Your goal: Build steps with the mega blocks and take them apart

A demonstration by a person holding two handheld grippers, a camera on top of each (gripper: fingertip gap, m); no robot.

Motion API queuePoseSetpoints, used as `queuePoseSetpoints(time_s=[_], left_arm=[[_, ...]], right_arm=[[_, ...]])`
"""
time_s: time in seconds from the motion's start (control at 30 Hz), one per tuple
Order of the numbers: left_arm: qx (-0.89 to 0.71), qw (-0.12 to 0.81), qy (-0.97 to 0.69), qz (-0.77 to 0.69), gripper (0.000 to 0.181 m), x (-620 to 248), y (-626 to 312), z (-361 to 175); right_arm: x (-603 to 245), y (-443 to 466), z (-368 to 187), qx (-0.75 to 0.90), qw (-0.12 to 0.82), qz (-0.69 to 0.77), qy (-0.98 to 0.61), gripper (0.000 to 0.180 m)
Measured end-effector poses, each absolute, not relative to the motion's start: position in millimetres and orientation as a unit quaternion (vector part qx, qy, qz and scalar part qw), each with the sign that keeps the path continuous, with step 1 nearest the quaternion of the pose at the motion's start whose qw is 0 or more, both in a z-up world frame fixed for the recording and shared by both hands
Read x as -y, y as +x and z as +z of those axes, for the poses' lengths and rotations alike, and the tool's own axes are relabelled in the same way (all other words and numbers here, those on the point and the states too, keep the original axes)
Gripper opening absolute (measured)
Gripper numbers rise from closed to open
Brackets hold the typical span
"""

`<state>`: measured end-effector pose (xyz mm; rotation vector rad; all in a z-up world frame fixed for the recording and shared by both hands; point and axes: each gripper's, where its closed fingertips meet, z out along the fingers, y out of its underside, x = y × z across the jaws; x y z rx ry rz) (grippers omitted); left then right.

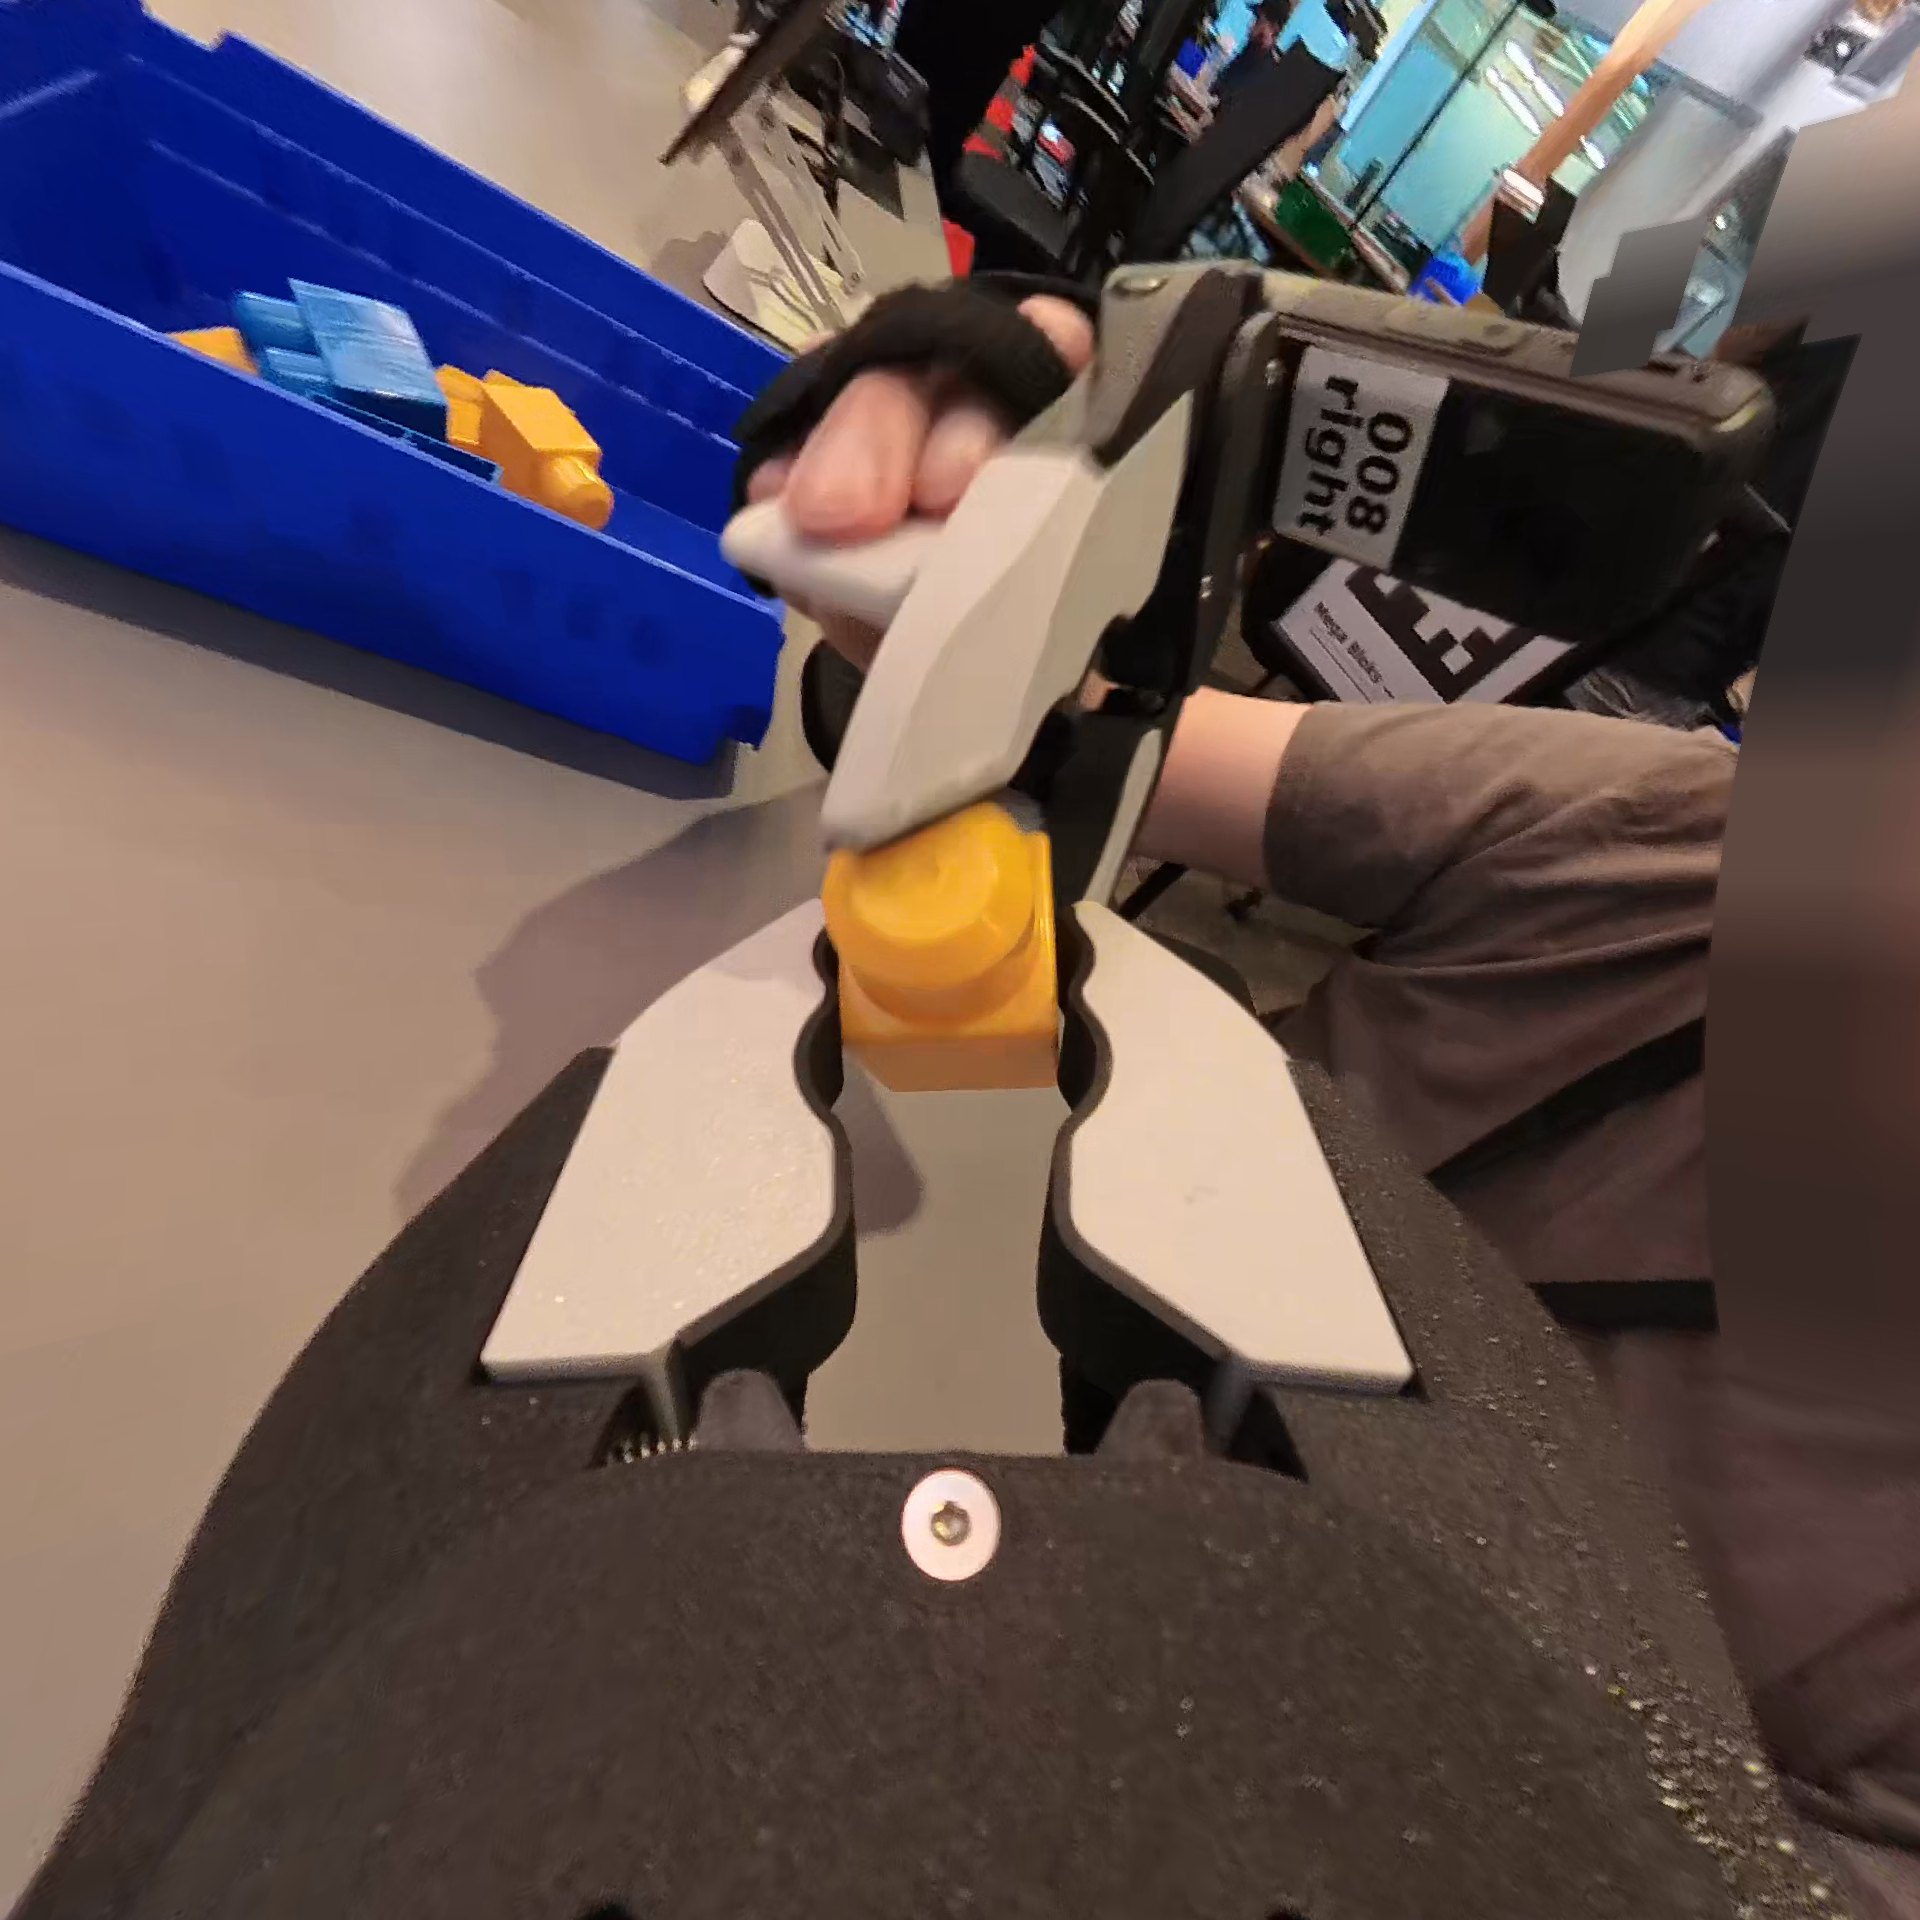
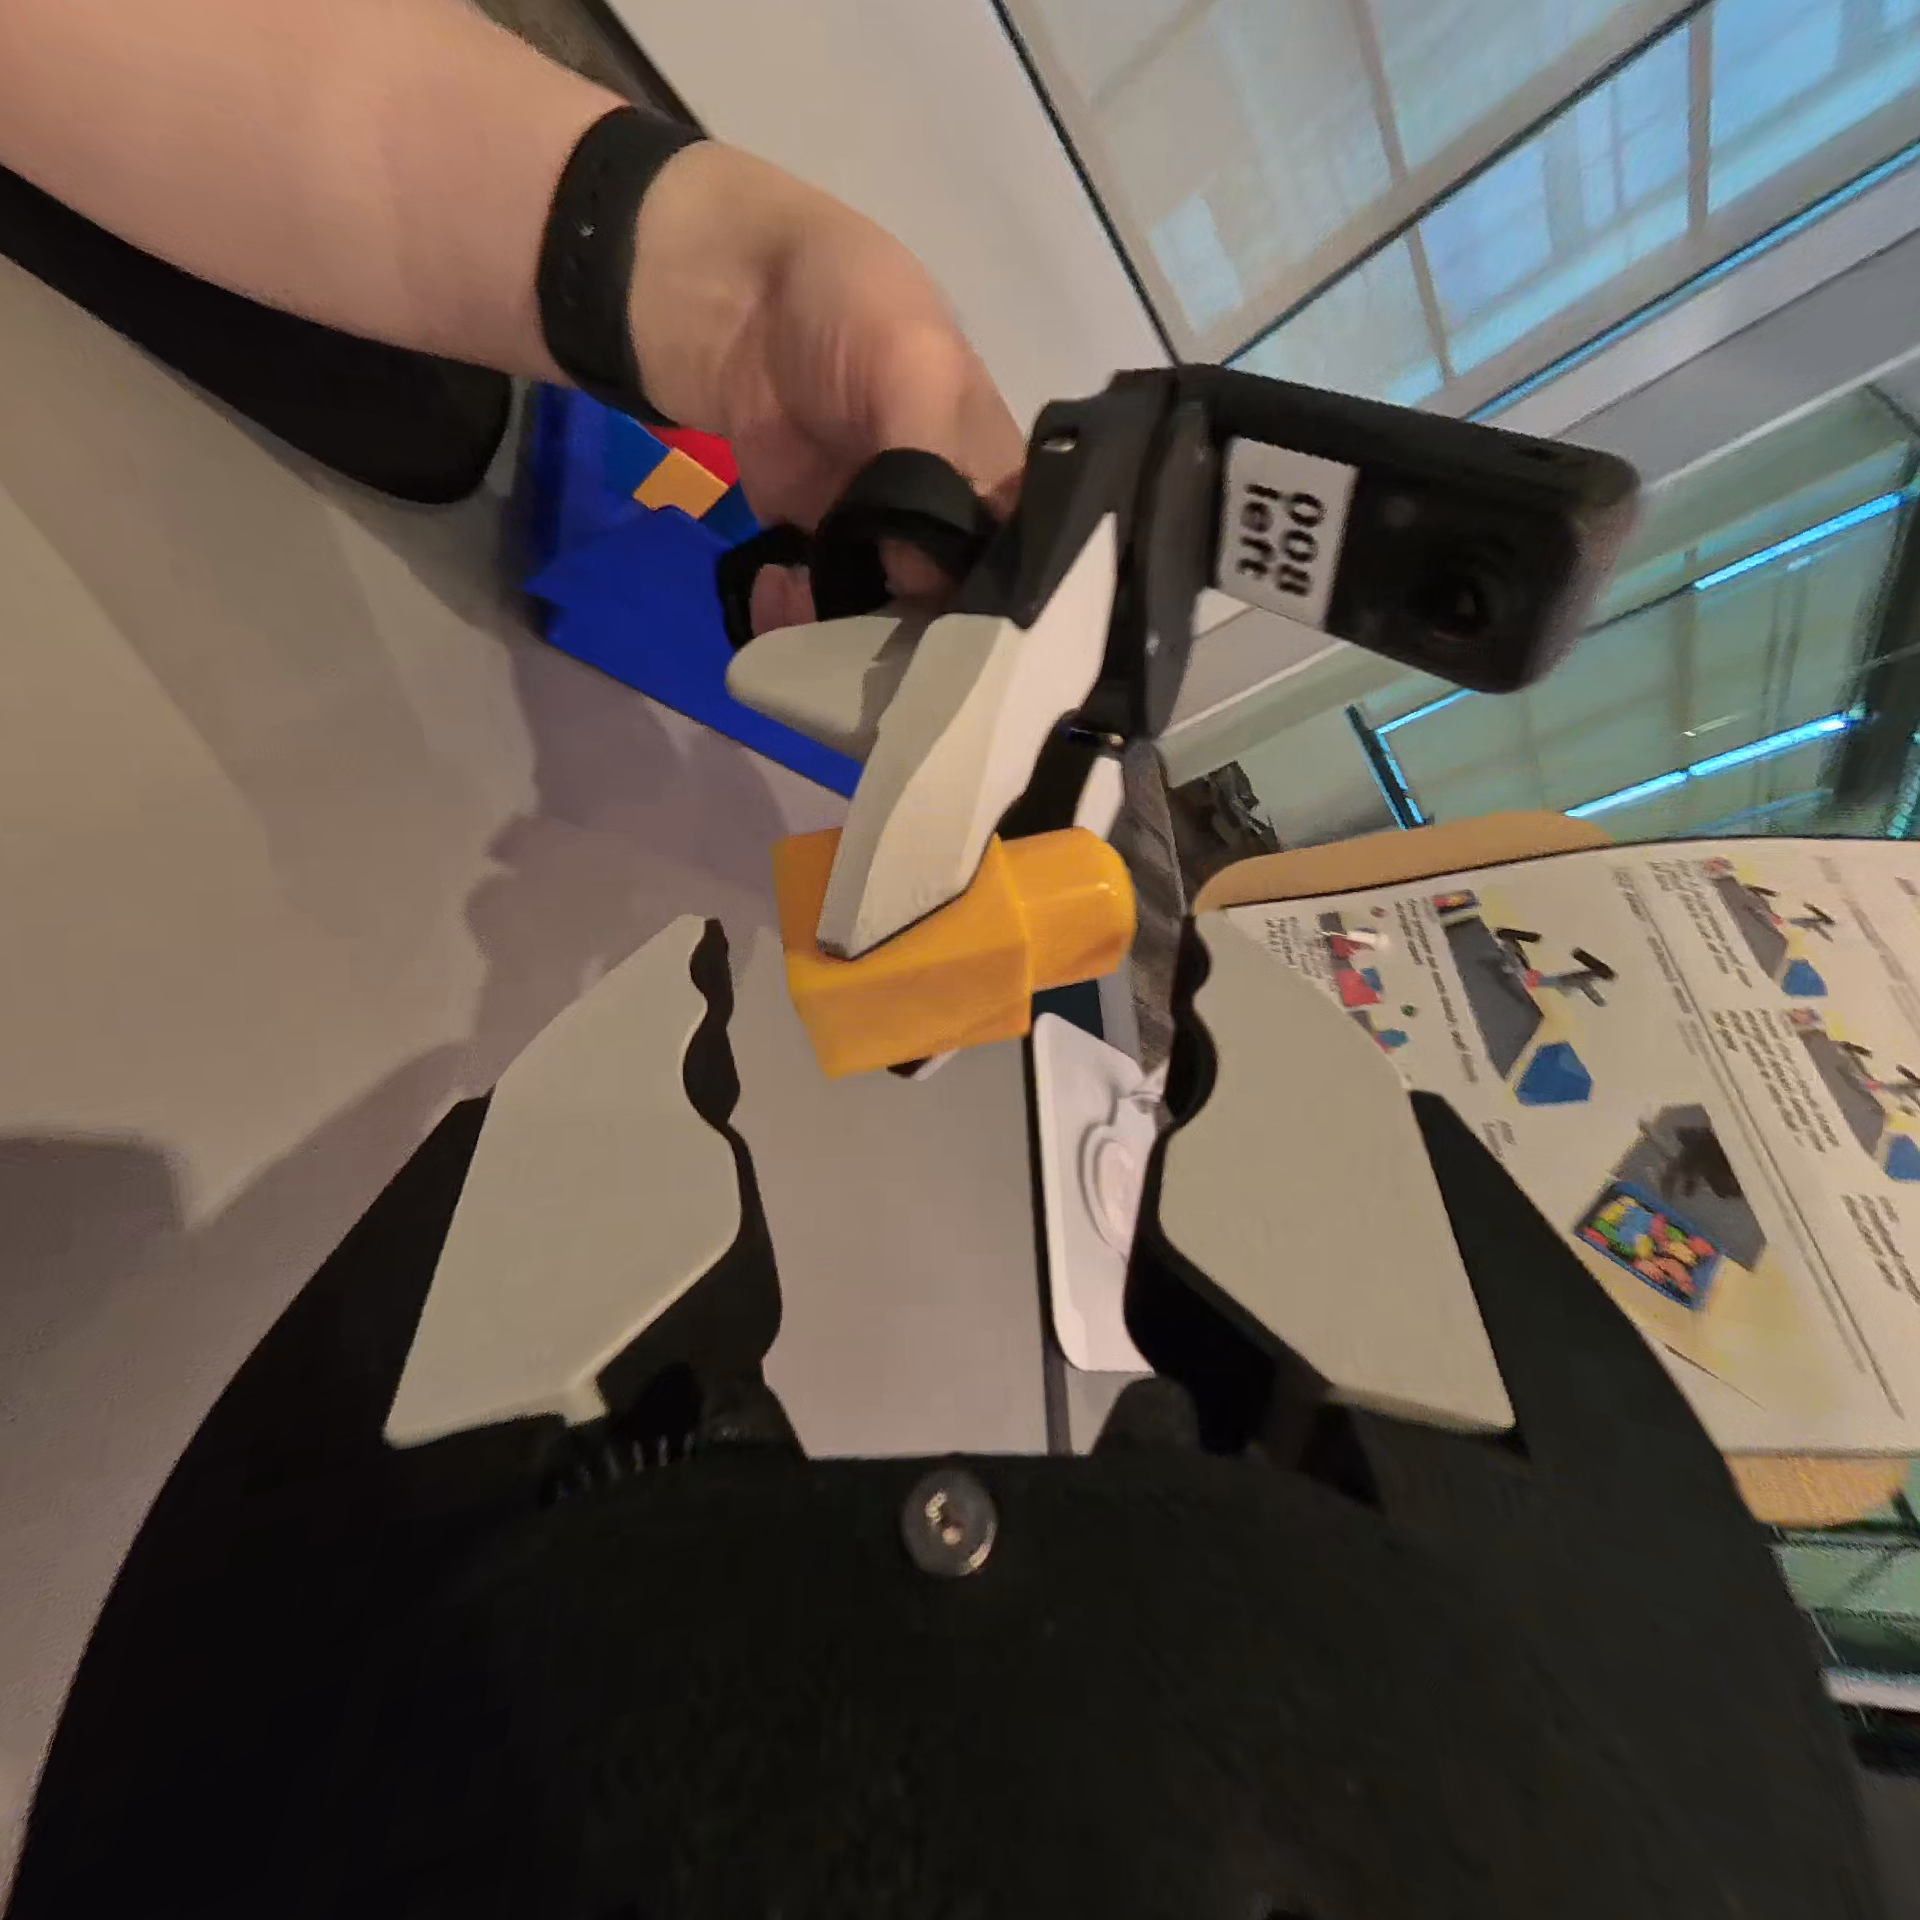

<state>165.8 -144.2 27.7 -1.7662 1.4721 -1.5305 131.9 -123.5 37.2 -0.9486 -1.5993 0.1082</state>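
Black housing fills the near edge of the left wrist view, and just beyond it the left gripper [image 1: 945, 997] has its grey fingers [image 1: 686, 1153] clamped on the sides of an orange block [image 1: 951, 1023], stud end pointing away, held clear above the grey tabletop [image 1: 260, 987]. Meeting it from above comes the right gripper [image 1: 930, 821], one grey finger tip touching the block's stud. Far left, a blue bin [image 1: 343, 540] sits on the tabletop with more orange and light blue blocks [image 1: 416, 384] lying inside.

Over in the right wrist view, the right gripper [image 2: 951, 977] stands spread wide, fingers [image 2: 582, 1195] gripping nothing, the orange block [image 2: 914, 987] just past their tips. That block sits pinched in the left gripper [image 2: 904, 904], a bare hand [image 2: 790, 343] with a black wristband behind it. To the right, an instruction sheet [image 2: 1621, 1081] leans on a board.
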Motion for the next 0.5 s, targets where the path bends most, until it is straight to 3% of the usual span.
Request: queuePoseSetpoints(time_s=[0.07, 0.13, 0.17, 0.3, 0.5], left_arm=[[-0.530, 0.198, -0.634, -0.527, 0.049, 143.5, 168.8, 24.0], [-0.529, 0.240, -0.627, -0.518, 0.071, 135.0, 168.9, 34.1], [-0.527, 0.273, -0.624, -0.508, 0.074, 127.4, 165.0, 41.2], [-0.518, 0.374, -0.630, -0.442, 0.072, 98.8, 122.1, 72.1], [-0.421, 0.532, -0.708, -0.195, 0.073, 34.1, -7.9, 101.7]], right_arm=[[123.2, 135.3, 27.8, 0.712, 0.575, 0.024, -0.402, 0.063], [111.6, 154.6, 32.4, 0.710, 0.564, -0.020, -0.420, 0.063], [103.2, 170.4, 40.8, 0.696, 0.568, -0.035, -0.438, 0.062], [54.5, 278.6, 62.9, 0.590, 0.565, -0.075, -0.572, 0.062], [2.3, 464.0, -17.1, 0.401, 0.402, -0.135, -0.812, 0.062]])
